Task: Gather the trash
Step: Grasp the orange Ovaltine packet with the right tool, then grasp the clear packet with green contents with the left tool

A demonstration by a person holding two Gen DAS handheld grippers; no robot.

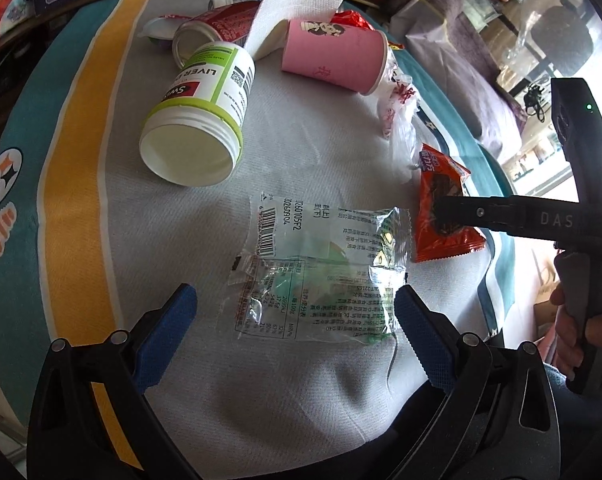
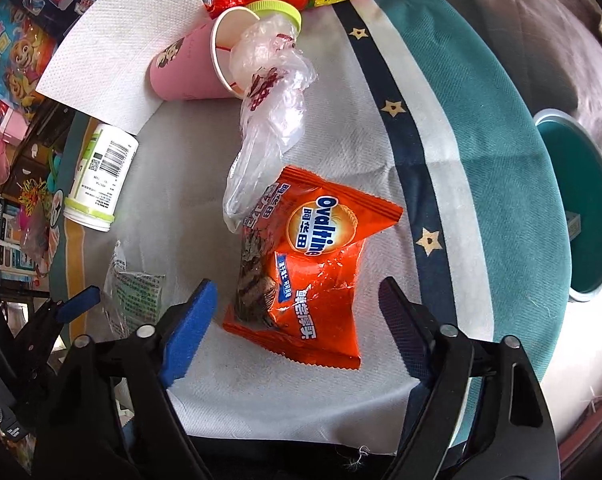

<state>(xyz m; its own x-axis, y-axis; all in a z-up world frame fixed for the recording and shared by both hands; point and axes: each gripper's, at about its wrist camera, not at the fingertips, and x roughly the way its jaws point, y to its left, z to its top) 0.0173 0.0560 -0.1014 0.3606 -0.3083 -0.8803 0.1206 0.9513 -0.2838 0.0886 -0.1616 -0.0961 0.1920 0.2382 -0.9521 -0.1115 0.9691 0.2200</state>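
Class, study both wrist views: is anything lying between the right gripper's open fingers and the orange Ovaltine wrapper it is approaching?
Nothing visible blocks it. The right gripper is open with the Ovaltine wrapper lying between its fingers. A crumpled clear plastic bag overlaps only the wrapper's far corner, away from the fingers.

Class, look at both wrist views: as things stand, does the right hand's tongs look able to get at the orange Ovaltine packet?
Probably yes. The right tongs stand open, astride the Ovaltine packet, pads not yet pressing. Nothing covers its near end; only the clear plastic bag overlaps its far corner.
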